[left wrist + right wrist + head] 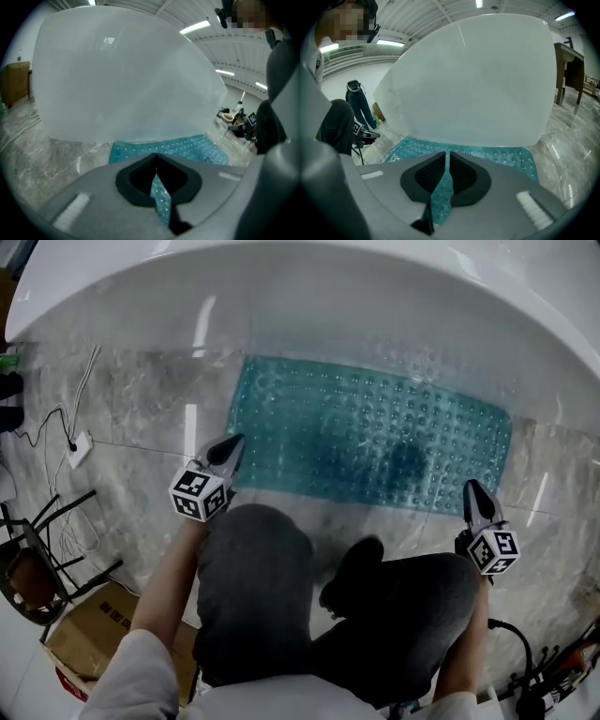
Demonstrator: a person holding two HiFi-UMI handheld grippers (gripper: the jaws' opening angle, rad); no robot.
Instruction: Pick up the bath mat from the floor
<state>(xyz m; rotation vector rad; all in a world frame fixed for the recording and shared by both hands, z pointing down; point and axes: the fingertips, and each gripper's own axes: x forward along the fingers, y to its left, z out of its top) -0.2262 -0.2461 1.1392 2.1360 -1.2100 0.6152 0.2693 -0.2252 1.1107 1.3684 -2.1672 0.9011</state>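
A teal bath mat (375,432) with raised bumps lies flat on the marble floor against a white bathtub (328,296). My left gripper (232,446) sits at the mat's near left corner. In the left gripper view, the left gripper (156,176) is shut with a strip of the mat (187,147) pinched between its jaws. My right gripper (472,490) is at the mat's near right corner. In the right gripper view, the right gripper (446,164) holds the mat's (497,154) edge between its ribbed pads, which stand a sliver apart at the tips.
The person's knees (253,587) in dark trousers are between the grippers, close to the mat's near edge. A cardboard box (94,634) and a black stand (33,568) are at the near left. A white socket with cables (80,448) lies left; more cables (525,681) near right.
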